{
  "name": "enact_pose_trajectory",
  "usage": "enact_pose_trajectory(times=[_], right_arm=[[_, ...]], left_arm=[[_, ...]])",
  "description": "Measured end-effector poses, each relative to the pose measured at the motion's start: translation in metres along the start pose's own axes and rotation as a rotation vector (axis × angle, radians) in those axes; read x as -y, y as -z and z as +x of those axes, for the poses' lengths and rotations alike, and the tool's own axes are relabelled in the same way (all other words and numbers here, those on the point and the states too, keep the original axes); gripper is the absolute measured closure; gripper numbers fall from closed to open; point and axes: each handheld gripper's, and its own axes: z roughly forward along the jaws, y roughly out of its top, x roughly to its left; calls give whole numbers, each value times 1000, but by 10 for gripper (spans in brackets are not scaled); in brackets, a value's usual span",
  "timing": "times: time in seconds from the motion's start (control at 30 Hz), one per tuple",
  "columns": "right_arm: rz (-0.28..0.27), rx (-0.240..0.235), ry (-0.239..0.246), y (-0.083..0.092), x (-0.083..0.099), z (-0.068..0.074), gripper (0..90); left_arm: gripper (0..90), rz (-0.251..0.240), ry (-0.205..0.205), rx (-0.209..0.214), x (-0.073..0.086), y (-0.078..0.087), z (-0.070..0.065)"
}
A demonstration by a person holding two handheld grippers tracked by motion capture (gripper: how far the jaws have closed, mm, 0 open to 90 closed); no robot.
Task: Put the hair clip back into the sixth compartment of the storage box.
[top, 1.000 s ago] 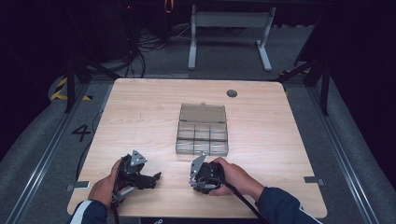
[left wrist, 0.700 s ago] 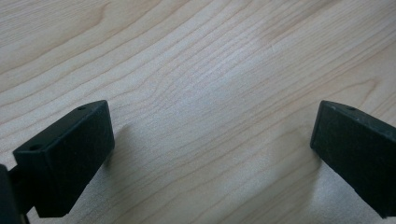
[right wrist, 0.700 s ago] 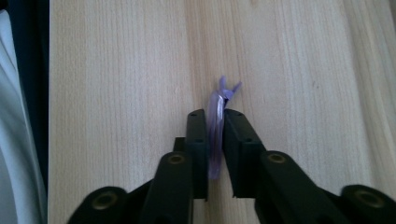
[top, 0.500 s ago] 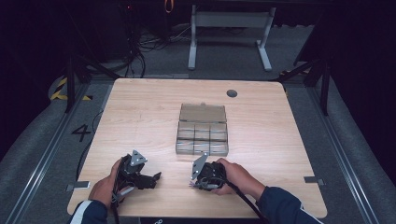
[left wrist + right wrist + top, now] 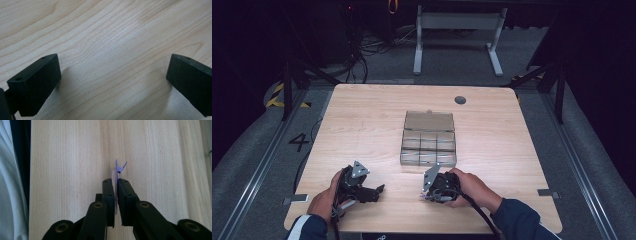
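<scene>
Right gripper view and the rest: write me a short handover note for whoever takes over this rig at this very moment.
Left gripper: jaws wide open over bare wood, nothing between them, resting near the table's front edge.
Right gripper: jaws have just been closing and are now shut on a small purple clip, held edge-on just above the tabletop, its tip poking out past the jaws.
Clear compartment box: sits mid-table, lid open, just beyond the right gripper.
Done: the clip is picked up.
Left, probably: carry it to the box and drop it in a compartment; which one I cannot tell.
</scene>
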Motion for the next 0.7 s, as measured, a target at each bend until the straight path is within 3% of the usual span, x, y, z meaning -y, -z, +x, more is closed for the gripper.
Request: enact_pose_trajectory(times=[0.37, 0.7], right_arm=[[9, 13, 14, 13, 8, -4, 850], [-2, 22, -3, 28, 19, -11, 849]], left_arm=[[0, 0, 0, 0, 0, 0, 0], [0, 0, 1, 0, 0, 0, 0]])
